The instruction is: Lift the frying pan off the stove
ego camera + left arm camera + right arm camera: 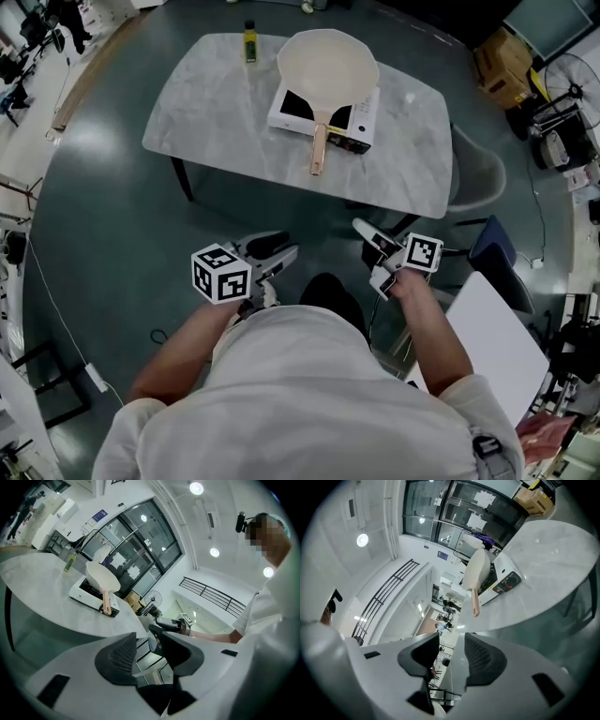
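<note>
Head view: my left tongs (279,251) and right tongs (367,249) are held low in front of my body, well short of the grey table (216,122), with jaws parted and nothing in either. Ahead of both tongs, the frying pan (328,64) sits on the white stove (354,124), its wooden handle (319,150) pointing back toward me. A small bottle (250,41) stands left of the pan. Left gripper view: my left tongs (147,656) are partly open and empty, with the pan (102,577) on the stove (86,595) far ahead, to the jaws' left. Right gripper view: my right tongs (452,660) are likewise partly open and empty, with the pan (476,571) on the stove (504,581) far ahead.
</note>
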`<state>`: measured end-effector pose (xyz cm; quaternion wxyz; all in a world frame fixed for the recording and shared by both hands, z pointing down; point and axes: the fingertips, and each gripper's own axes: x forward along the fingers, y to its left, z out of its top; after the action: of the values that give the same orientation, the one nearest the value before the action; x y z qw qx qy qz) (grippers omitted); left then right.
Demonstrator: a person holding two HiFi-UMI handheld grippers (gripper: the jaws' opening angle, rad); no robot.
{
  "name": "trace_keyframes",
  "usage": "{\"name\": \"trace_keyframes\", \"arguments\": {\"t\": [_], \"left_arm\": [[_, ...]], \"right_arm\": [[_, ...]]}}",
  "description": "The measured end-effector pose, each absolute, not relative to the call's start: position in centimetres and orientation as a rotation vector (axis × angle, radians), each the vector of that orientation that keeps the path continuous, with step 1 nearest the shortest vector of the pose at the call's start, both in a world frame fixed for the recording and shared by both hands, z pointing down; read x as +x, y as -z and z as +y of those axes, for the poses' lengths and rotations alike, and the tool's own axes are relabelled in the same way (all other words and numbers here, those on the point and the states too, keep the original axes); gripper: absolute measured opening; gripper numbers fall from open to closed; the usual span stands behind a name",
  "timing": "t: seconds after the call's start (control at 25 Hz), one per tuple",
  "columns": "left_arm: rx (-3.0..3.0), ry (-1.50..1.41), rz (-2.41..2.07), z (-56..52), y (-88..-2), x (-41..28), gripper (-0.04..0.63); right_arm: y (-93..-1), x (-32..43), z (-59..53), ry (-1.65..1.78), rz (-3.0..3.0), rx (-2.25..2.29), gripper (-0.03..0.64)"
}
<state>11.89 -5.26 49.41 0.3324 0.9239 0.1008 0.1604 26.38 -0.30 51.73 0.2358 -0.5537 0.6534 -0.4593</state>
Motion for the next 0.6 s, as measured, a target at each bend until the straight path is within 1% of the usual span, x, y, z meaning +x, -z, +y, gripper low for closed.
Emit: {"name": "trace_keyframes", "arguments": {"t": [0.28, 0.44, 0.6], "left_arm": [[2.369, -0.377, 0.11, -10.9, -50.4, 18.2, 0.194], [2.344, -0.37, -0.003, -13.8, -51.5, 21.7, 0.214], [2.289, -0.391, -0.07, -15.9, -53.8, 25.1, 0.235]], "right_arm": [[-54.8, 34.5, -8.6, 1.399, 1.814, -1.433, 0.231], [-56.0, 37.7, -13.5, 1.5, 1.887, -1.347, 0.252], [-57.2, 40.3, -18.3, 1.532, 1.929, -1.236, 0.269]]}}
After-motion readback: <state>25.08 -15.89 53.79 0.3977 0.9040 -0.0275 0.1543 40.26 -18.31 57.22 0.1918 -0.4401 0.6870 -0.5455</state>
